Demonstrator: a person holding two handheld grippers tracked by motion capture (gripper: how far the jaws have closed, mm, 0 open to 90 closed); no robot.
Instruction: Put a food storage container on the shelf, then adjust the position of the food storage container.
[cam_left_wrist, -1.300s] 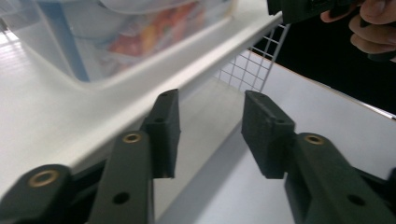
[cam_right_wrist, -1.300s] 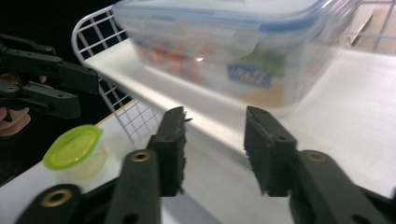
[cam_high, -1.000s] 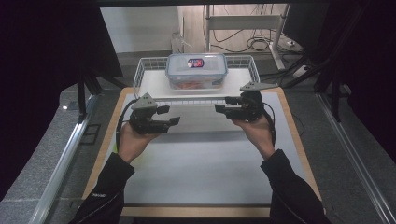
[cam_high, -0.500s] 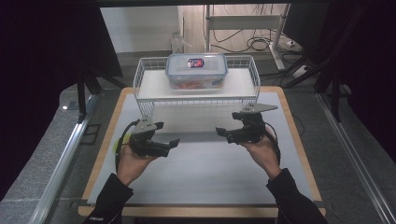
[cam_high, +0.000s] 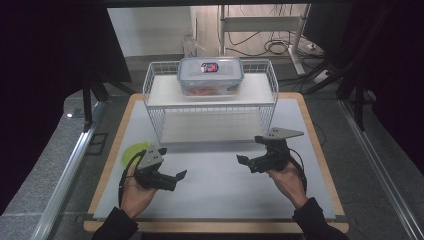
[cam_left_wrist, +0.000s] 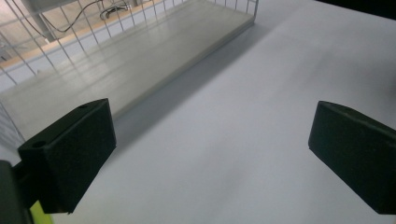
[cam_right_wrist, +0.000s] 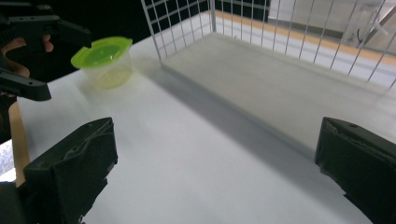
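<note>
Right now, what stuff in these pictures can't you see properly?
- Green-lidded cup: in the high view the left tool and its grey plate cover most of it, so only a green edge shows.
- Clear lidded box on the wire shelf: high view; the orange contents behind the cloudy wall and the lid's label are too small to tell.
- Right tool: in its own view the bottom edge cuts off its body.

hidden: green-lidded cup (cam_high: 134, 151) partly behind left claw (cam_high: 175, 181) | box contents unclear
</note>
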